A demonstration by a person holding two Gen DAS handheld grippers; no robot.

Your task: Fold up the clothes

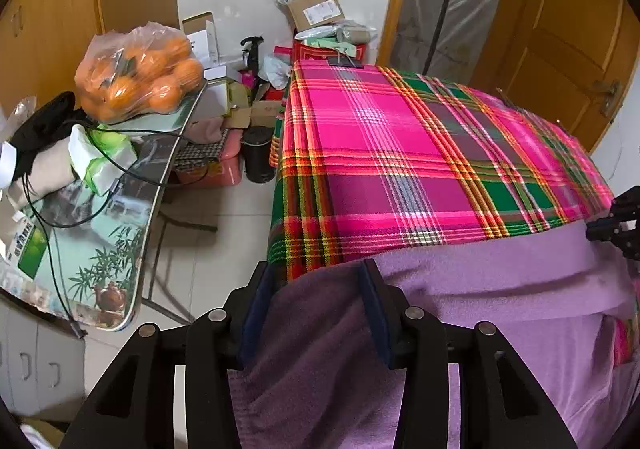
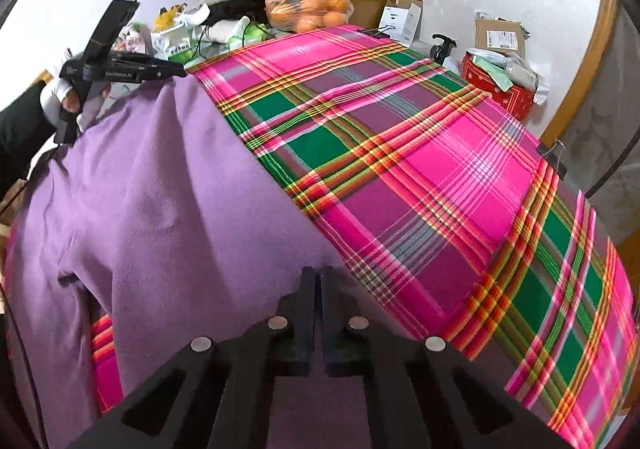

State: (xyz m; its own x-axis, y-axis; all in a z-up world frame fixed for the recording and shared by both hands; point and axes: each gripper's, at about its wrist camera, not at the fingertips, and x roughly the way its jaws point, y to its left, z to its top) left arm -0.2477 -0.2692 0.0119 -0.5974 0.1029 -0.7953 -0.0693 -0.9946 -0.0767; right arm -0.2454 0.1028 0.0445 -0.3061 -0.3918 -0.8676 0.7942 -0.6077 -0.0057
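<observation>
— How will the purple garment [image 2: 160, 185] handle for us?

— We judge it light, soft and limp, a fleecy knit that sags wherever we let go, and not slippery. We'd take it at the edge or corners, since a pinch mid-panel would only bunch it.

— Where does it lie?

— It is spread over the near part of the plaid-covered surface [image 2: 460, 153], hanging over the front edge.

— And our tongs?

— Our right tongs [image 2: 318, 281] are together at the garment's far hem, beside the plaid; whether cloth is nipped between them we cannot tell. Our left tongs [image 1: 316, 281] stand apart, with purple cloth bunched loosely between the fingers, unpressed.
</observation>
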